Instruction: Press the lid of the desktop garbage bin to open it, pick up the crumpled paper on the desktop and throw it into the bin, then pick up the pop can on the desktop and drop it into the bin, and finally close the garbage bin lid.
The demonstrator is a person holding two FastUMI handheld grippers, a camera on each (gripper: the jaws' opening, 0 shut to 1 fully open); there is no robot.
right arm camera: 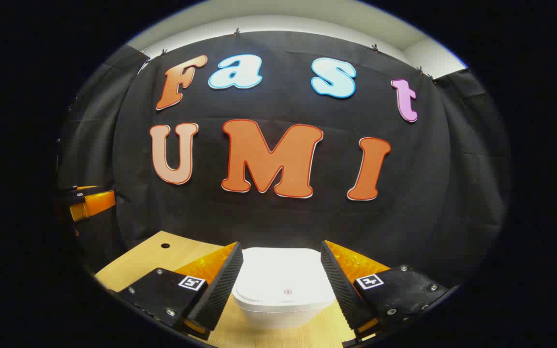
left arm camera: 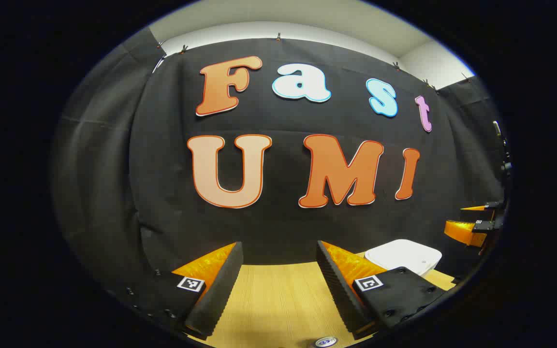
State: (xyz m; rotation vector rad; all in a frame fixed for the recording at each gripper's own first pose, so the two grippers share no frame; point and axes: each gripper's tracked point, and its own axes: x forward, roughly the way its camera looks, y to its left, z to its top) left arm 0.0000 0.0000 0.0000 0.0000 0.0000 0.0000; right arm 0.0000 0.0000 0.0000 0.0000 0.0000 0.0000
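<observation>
The right gripper (right arm camera: 282, 285) hangs above the bench (right arm camera: 153, 256) with its fingers spread wide, and the white desktop garbage bin (right arm camera: 283, 290) sits framed between them, at 6 o'clock in the right gripper view. The bin's lid (right arm camera: 278, 273) lies flat and closed, with a small round mark toward its near edge; that mark is probably the press point. Neither finger touches the bin. Lining the gripper up square over the lid makes sense as the set-up for the first step, pressing the lid so it pops open, which looks not yet done.

The left gripper (left arm camera: 279, 285) is also spread, holding nothing, with only bare wooden bench (left arm camera: 278, 299) between its fingers. In the left gripper view the garbage bin (left arm camera: 404, 255) stands at about 4 o'clock, just past the gripper's own right-hand finger, so this gripper waits off to the side, clear of the lid. At the very bottom edge, near 6 o'clock, a round metal top (left arm camera: 325, 342) peeks in; it is likely the pop can, standing upright close under the left gripper, though too little shows to be sure. I cannot place the crumpled paper from these views.

Each gripper is glimpsed at the far edge of the other's view, well apart, fingers parted.
</observation>
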